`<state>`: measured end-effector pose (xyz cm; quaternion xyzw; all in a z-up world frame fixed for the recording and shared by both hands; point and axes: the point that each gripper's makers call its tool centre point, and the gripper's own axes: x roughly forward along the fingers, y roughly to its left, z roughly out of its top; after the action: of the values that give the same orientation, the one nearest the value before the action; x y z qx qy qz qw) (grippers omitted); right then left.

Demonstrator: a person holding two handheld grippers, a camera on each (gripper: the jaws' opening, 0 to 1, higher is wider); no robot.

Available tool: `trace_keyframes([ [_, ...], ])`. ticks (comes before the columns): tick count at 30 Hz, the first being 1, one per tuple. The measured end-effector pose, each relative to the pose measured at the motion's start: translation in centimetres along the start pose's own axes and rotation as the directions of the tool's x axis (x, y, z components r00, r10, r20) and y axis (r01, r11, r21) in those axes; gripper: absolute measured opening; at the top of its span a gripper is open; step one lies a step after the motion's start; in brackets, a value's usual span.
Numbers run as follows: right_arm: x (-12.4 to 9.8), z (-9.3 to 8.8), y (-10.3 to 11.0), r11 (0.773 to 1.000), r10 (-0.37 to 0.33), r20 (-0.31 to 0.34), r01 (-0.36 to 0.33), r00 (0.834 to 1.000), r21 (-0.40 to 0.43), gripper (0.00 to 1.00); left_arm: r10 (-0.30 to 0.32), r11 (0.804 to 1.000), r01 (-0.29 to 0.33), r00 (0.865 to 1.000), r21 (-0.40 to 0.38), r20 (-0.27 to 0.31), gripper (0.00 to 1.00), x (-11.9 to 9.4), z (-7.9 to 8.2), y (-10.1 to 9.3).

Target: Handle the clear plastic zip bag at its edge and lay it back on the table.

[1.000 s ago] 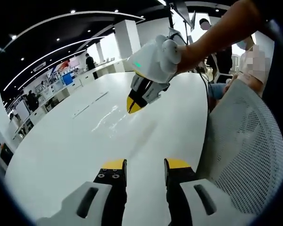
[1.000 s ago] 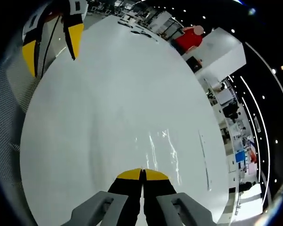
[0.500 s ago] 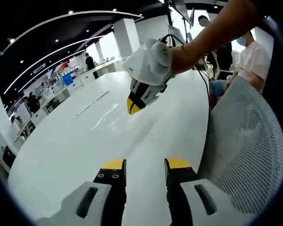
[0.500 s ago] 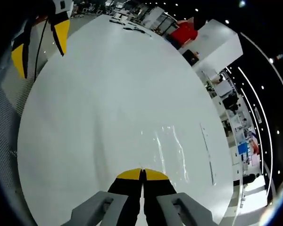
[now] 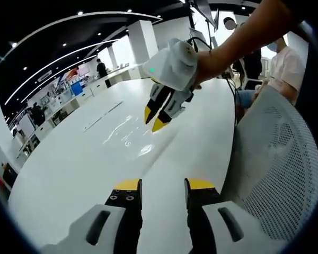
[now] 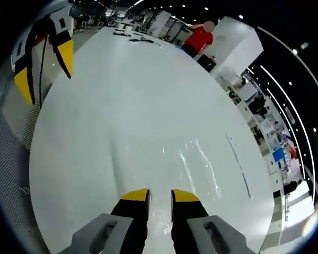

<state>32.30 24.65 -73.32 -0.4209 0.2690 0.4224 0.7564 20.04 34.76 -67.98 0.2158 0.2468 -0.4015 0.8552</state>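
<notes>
Lying flat on table (image 5: pixel 69 164): zip bag (image 5: pixel 128 138) (clear, glinting)

The table (image 5: pixel 69 164) is glossy white; on it, the zip bag (image 5: pixel 130 138) is clear; gripper jaws have yellow tips on black.

1. We find the clear plastic zip bag (image 5: pixel 130 138) lying flat on the long white table (image 5: pixel 69 169), near the table's middle.
2. The right gripper with yellow-tipped jaws (image 5: pixel 155 119) hangs just above the bag's near edge, jaws parted and apart from the bag.
3. In the right gripper view the bag (image 6: pixel 199 164) lies ahead of the jaws (image 6: pixel 159 195).
4. The left gripper (image 5: pixel 159 186) sits over the table's near end, well apart from the bag.
5. A white mesh chair back (image 5: pixel 275 169) stands beside the table, right of the left gripper.
</notes>
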Motion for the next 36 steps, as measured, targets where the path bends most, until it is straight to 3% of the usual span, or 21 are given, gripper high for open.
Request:
trace_keyframes([
  [5,-0.5,0.6,0.4,0.999,0.005,0.036,-0.006,0.999,0.051,0.24,0.003,1.0,-0.003,1.0,-0.017,0.0,0.32,0.1,0.0,0.1],
  [15,-1.6,0.9,0.6,0.994,0.013,0.07,-0.02,0.997,0.104,0.3,0.002,1.0,-0.002,1.0,-0.03,-0.024,0.33,0.4,-0.6,0.0],
  [20,-2.4,1.5,0.0,0.985,-0.026,0.123,0.005,0.992,0.175,0.33,0.011,0.998,-0.012,0.999,-0.058,-0.032,0.34,0.5,-0.9,0.4],
  [24,-2.9,1.4,0.0,0.983,-0.04,0.14,0.014,0.989,0.185,0.37,0.012,0.998,-0.014,0.999,-0.063,-0.038,0.36,0.6,-1.0,0.4],
  [29,-3.5,1.4,0.4,0.979,-0.048,0.15,0.016,0.988,0.205,0.44,0.04,0.994,-0.044,0.998,-0.1,-0.043,0.47,0.6,-0.7,0.9],
  [36,-4.8,1.3,0.3,0.969,-0.079,0.173,0.035,0.982,0.245,0.51,0.066,0.984,-0.071,0.997,-0.162,-0.035,0.54,0.6,-0.4,1.6],
])
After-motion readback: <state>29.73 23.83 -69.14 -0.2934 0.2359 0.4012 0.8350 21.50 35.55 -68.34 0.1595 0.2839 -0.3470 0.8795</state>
